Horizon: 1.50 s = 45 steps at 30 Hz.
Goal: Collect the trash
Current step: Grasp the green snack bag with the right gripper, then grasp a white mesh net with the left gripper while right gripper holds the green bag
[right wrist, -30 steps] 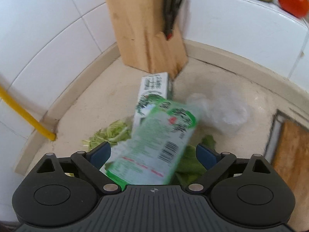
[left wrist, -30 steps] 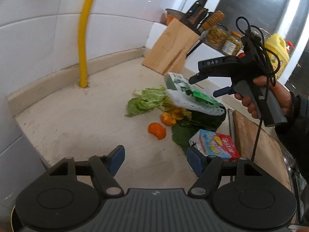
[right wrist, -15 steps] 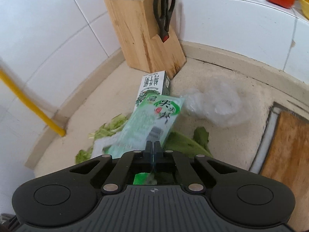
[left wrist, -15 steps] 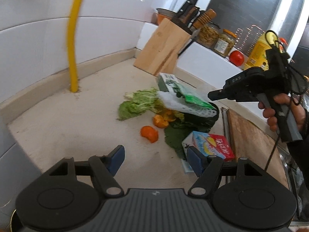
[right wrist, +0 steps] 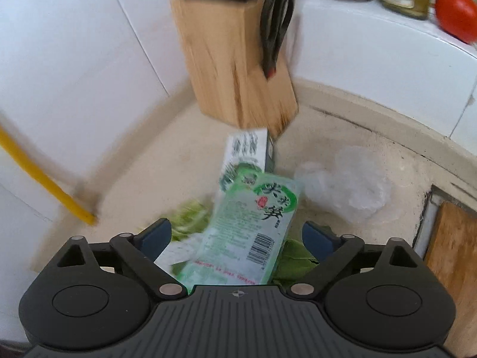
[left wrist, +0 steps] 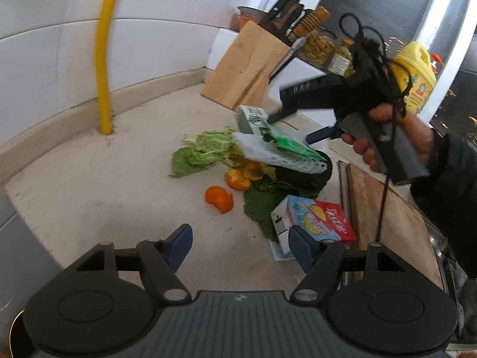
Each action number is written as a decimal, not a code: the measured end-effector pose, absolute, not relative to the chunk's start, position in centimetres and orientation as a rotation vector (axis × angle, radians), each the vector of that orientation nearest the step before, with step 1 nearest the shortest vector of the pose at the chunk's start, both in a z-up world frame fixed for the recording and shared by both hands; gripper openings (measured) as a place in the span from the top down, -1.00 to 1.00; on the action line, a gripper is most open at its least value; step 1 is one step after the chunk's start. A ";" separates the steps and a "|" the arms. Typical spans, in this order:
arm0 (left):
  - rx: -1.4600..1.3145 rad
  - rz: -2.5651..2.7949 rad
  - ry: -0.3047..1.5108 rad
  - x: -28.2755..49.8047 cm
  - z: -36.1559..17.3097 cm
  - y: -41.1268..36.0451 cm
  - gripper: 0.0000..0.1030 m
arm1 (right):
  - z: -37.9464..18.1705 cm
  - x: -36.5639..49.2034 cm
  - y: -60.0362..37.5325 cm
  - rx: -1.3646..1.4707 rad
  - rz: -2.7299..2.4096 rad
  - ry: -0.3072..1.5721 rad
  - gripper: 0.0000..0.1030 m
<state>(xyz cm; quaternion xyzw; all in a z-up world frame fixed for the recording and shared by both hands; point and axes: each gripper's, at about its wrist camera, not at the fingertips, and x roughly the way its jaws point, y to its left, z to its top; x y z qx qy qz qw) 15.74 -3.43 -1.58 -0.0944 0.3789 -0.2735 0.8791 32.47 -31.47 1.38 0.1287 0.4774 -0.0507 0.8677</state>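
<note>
A pile of trash lies on the beige counter: a green food packet (right wrist: 253, 226) on top of a black bowl (left wrist: 301, 176), a green-and-white carton (right wrist: 247, 155) behind it, cabbage leaves (left wrist: 202, 152), orange peels (left wrist: 219, 198), and a blue-red carton (left wrist: 316, 219). My right gripper (right wrist: 237, 235) is open, its fingers on either side of the green packet and just above it; it also shows in the left wrist view (left wrist: 295, 125). My left gripper (left wrist: 240, 243) is open and empty, above the counter beside the blue-red carton.
A wooden knife block (right wrist: 235, 71) with scissors stands in the corner. A clear plastic bag (right wrist: 345, 185) lies to its right. A wooden cutting board (left wrist: 387, 223) lies at right. A yellow pipe (left wrist: 104, 59) runs up the wall. Jars, a tomato (right wrist: 456, 15) and a yellow bottle (left wrist: 417, 74) sit on the ledge.
My right gripper was shut half a second ago and is now open over the green packet. It has moved back toward the pile. My left gripper stays open.
</note>
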 end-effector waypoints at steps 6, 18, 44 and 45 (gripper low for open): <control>-0.210 -0.531 0.803 15.2 -1.9 -2.4 -0.26 | 0.1 31.6 -32.2 0.295 -0.058 0.995 0.31; -0.226 -0.708 0.779 18.6 0.0 -8.2 -0.28 | 5.9 22.3 -36.9 0.390 0.025 0.831 0.60; -0.460 -0.606 0.905 25.1 -3.9 -10.8 0.80 | 3.5 18.1 -38.6 0.460 0.066 0.817 0.54; -0.450 -0.618 0.893 24.5 -3.3 -10.5 0.80 | 3.6 17.9 -38.5 0.462 0.071 0.815 0.54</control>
